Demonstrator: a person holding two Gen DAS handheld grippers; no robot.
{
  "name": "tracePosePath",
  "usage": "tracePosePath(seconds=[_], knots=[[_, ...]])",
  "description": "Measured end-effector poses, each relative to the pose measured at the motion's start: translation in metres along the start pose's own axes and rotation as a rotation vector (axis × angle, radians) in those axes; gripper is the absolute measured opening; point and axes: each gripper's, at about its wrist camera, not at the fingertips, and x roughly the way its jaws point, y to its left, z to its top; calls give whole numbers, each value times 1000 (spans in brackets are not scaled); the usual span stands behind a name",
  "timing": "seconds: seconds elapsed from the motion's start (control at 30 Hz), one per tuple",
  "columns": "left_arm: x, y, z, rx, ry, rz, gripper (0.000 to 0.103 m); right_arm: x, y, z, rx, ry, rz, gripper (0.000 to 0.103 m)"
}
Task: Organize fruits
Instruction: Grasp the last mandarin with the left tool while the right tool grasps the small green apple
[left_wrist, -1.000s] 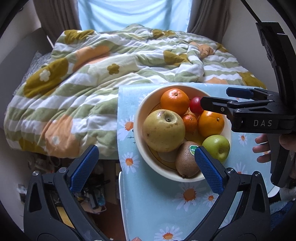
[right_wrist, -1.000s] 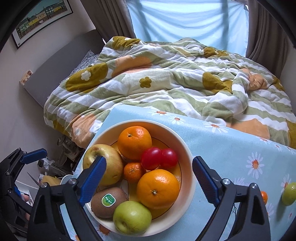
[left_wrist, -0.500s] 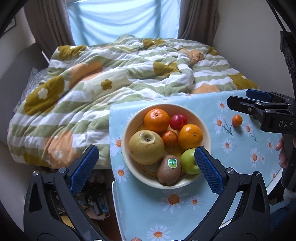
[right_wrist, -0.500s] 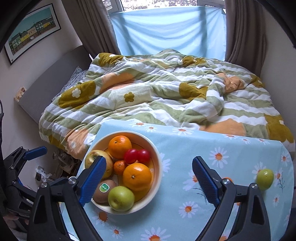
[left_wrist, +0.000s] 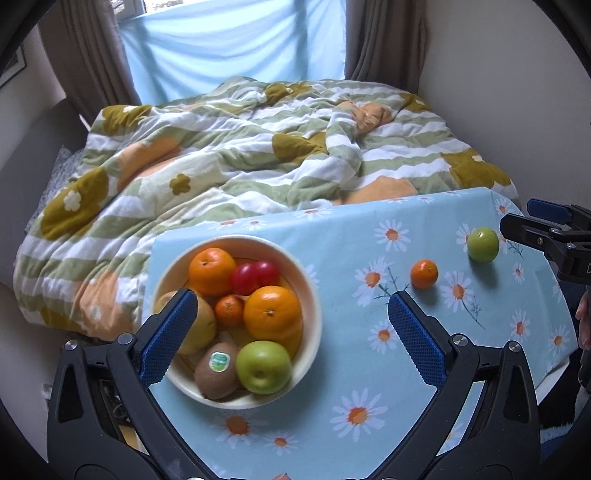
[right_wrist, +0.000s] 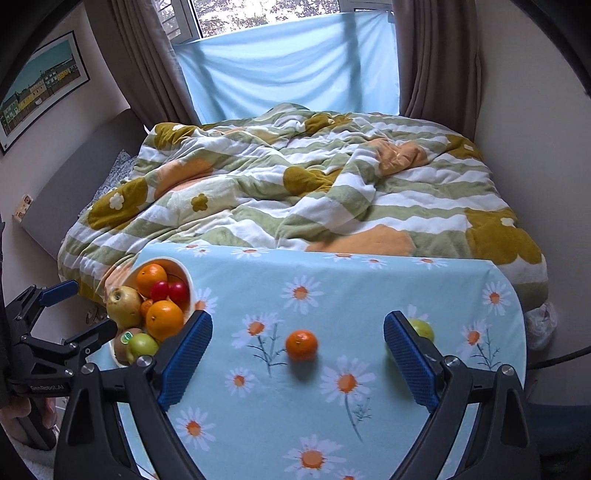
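Note:
A cream bowl (left_wrist: 310, 291) at the table's left end holds oranges, red fruits, a yellow pear, a kiwi and a green apple. It also shows in the right wrist view (right_wrist: 188, 284). A small orange (left_wrist: 424, 273) (right_wrist: 301, 345) and a green apple (left_wrist: 482, 239) (right_wrist: 423, 328) lie loose on the daisy tablecloth (left_wrist: 369, 369). My left gripper (left_wrist: 291, 336) is open and empty above the bowl's near side. My right gripper (right_wrist: 297, 362) is open and empty, with the small orange between its fingers' lines and the green apple partly hidden behind the right finger (right_wrist: 410, 362).
A bed with a striped floral blanket (right_wrist: 314, 184) lies just beyond the table's far edge. A curtained window (right_wrist: 288, 62) is behind it. Walls close in left and right. The left gripper (right_wrist: 55, 332) shows at the left of the right wrist view.
Both grippers have pulled back and up from the bowl. The right one has swung right, so the loose small orange and green apple have come into view.

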Motion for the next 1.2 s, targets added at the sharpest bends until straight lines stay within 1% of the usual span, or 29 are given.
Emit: tracePosePath(seconds=[0.13, 0.23, 0.37, 0.43, 0.6, 0.7, 0.83, 0.9, 0.93, 0.97, 1.0, 1.07, 1.1, 1.13, 1.17, 1.2], knots=[[16, -34, 3, -12, 11, -21, 103, 5, -33, -3, -9, 26, -11, 93], [32, -58, 3, -19, 23, -45, 103, 10, -55, -6, -23, 36, -36, 93], [53, -85, 2, -16, 24, -54, 103, 24, -77, -10, -48, 61, -40, 93], [64, -96, 0, -11, 29, -55, 103, 32, -88, -13, -54, 75, -25, 93], [89, -119, -4, 10, 29, -65, 103, 50, -103, -22, -62, 100, 2, 93], [99, -128, -8, 16, 24, -76, 103, 59, -108, -28, -59, 108, 22, 93], [113, -139, -11, 32, 24, -73, 103, 70, -113, -35, -62, 117, 39, 93], [120, -143, -13, 38, 30, -78, 96, 73, -114, -38, -67, 119, 41, 93], [124, -145, -14, 41, 37, -79, 87, 74, -115, -39, -68, 118, 43, 93], [127, -147, -15, 44, 45, -79, 79, 76, -115, -40, -69, 118, 46, 93], [131, -149, -16, 47, 52, -83, 77, 77, -116, -41, -70, 116, 47, 93], [136, -151, -18, 54, 63, -84, 60, 79, -117, -42, -73, 116, 51, 92], [138, -152, -19, 57, 67, -85, 55, 80, -116, -43, -76, 117, 50, 92], [139, -153, -20, 56, 71, -88, 46, 81, -116, -43, -79, 118, 51, 92], [140, -153, -21, 54, 74, -91, 44, 82, -116, -44, -81, 117, 55, 92], [139, -153, -21, 52, 68, -90, 44, 82, -116, -44, -82, 116, 58, 92]])
